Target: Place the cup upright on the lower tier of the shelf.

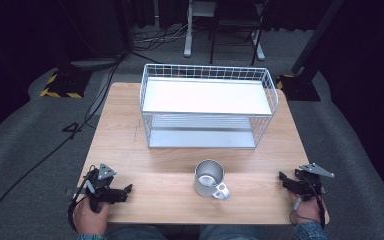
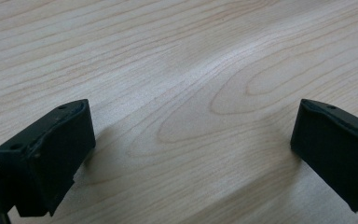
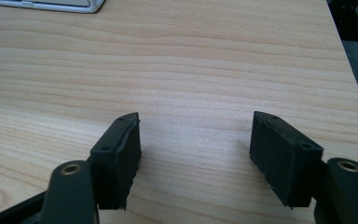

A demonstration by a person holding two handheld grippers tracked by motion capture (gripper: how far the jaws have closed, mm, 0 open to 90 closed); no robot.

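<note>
High view has the left gripper (image 1: 125,190) resting at the table's (image 1: 170,160) near-left corner and the right gripper (image 1: 283,178) at the near-right edge, both with jaws spread apart and nothing between them. Between the 2 stands a metal mug (image 1: 210,178), upright, handle toward the person. Behind it sits a white wire basket (image 1: 207,106).

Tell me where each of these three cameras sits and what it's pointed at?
High view: above the person's side, looking down on table, mug, wire shelf; both hands and grippers show.
Left gripper view: rides the left gripper, facing bare wood.
Right gripper view: rides the right gripper, facing wood and the shelf's base.
All share the tabletop.
</note>
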